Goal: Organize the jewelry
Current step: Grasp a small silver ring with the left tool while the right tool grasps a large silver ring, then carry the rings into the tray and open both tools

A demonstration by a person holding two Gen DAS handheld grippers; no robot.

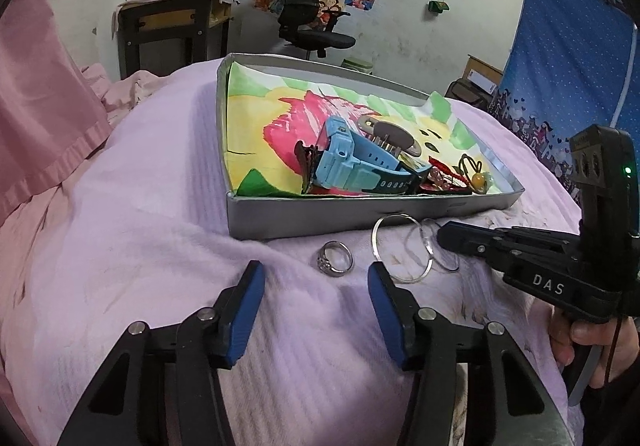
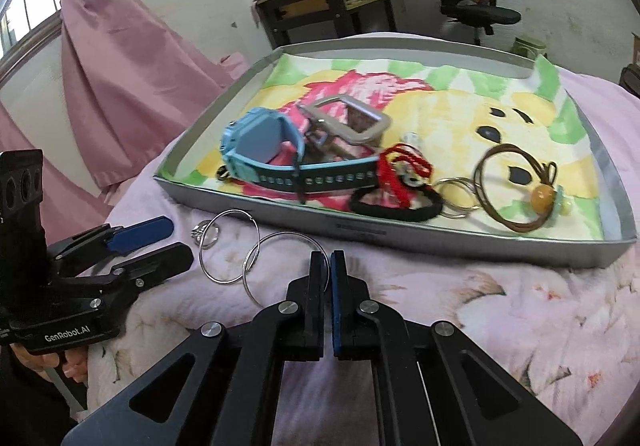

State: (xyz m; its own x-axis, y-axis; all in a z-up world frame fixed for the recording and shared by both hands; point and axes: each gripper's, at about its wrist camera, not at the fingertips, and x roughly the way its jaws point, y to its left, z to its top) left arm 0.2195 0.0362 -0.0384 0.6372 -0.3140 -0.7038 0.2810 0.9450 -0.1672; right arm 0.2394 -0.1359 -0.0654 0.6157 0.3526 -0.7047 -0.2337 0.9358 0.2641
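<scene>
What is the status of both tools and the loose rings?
Left tool open, short of small ring. Right tool shut on hoop. Second hoop loose beside tray. Nothing blocking.

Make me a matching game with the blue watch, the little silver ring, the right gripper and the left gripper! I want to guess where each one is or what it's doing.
Things:
1. blue watch
2. small silver ring
3. right gripper
4. left gripper

Places or states:
A. jaws apart, nothing between the pads
B. inside the grey tray
C. jaws closed on a large hoop
D. lying on the pink blanket, in front of the tray

Right pairs: 1-B, 2-D, 3-C, 4-A
</scene>
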